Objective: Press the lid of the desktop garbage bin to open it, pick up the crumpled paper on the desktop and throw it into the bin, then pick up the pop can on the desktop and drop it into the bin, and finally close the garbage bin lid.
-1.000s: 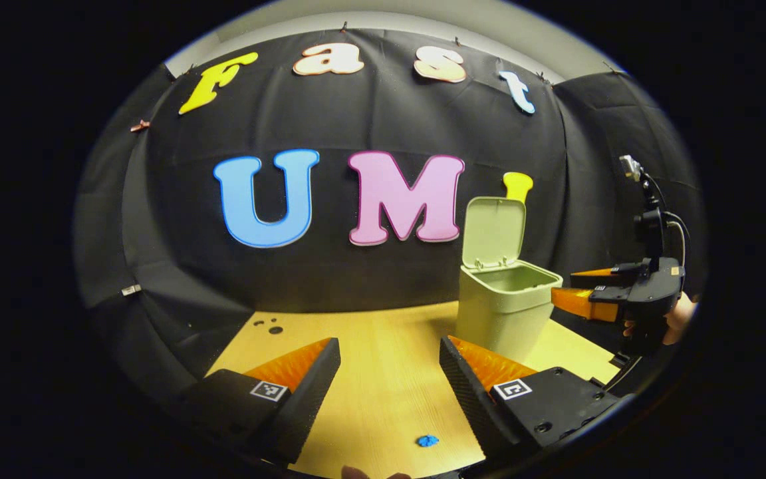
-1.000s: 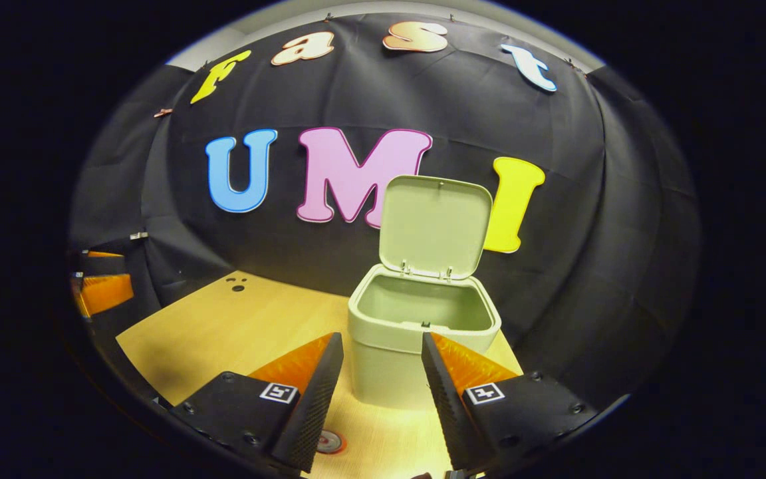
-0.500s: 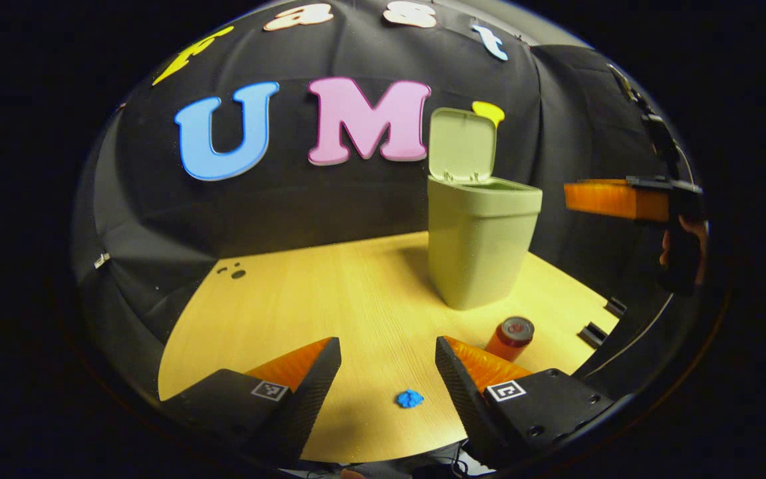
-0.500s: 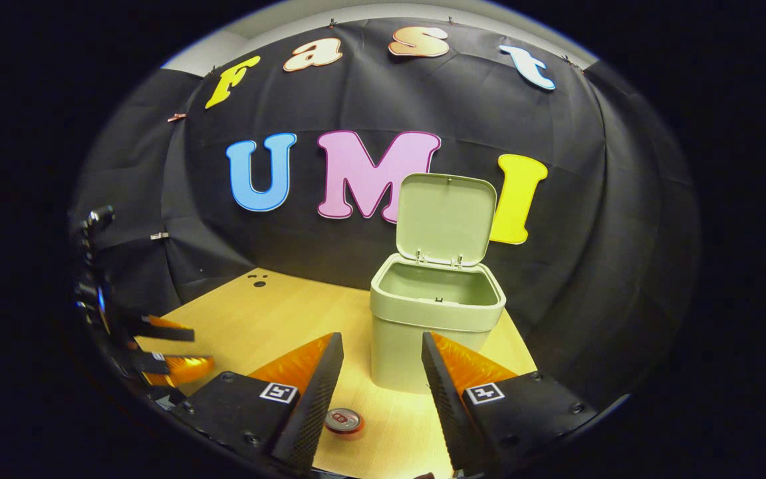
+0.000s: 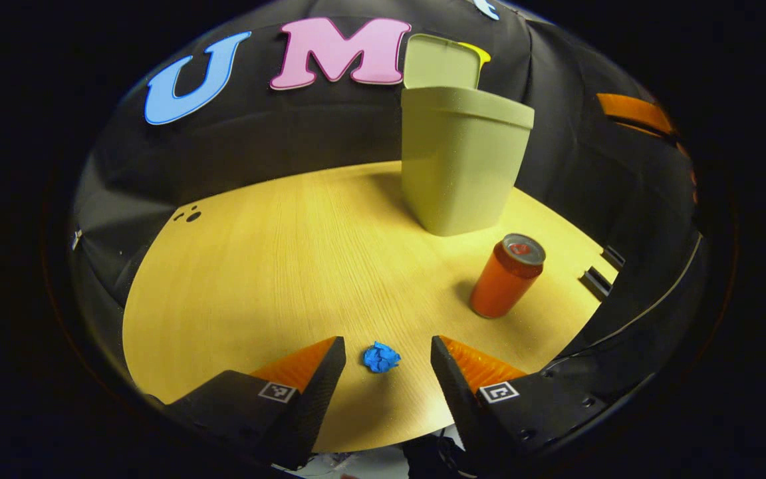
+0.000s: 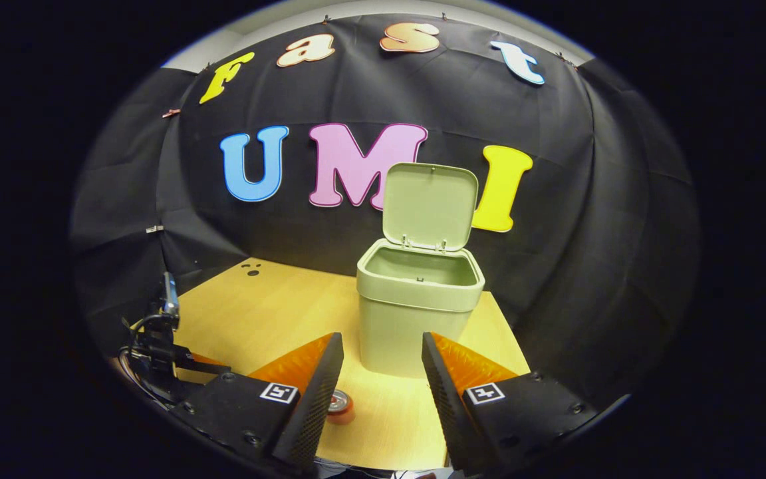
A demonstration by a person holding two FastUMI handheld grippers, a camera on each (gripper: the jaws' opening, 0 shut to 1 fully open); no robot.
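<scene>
Left gripper view looks steeply down over the desktop point(image 5: 270, 266); right gripper view sits higher, facing the wall; both share the garbage bin point(image 5: 459, 166) point(image 6: 416, 313).

The wooden desktop point(image 5: 256, 266) lies bare across its left half, giving wide passage. Toward the back edge the bin point(image 5: 459, 166) stands with its lid point(image 6: 429, 206) raised upright; the upright pop can point(image 5: 506, 276) stands just before it, near the right edge.

Matt plastic bin point(image 6: 418, 313), wood-grain desktop point(image 5: 290, 266)
</scene>
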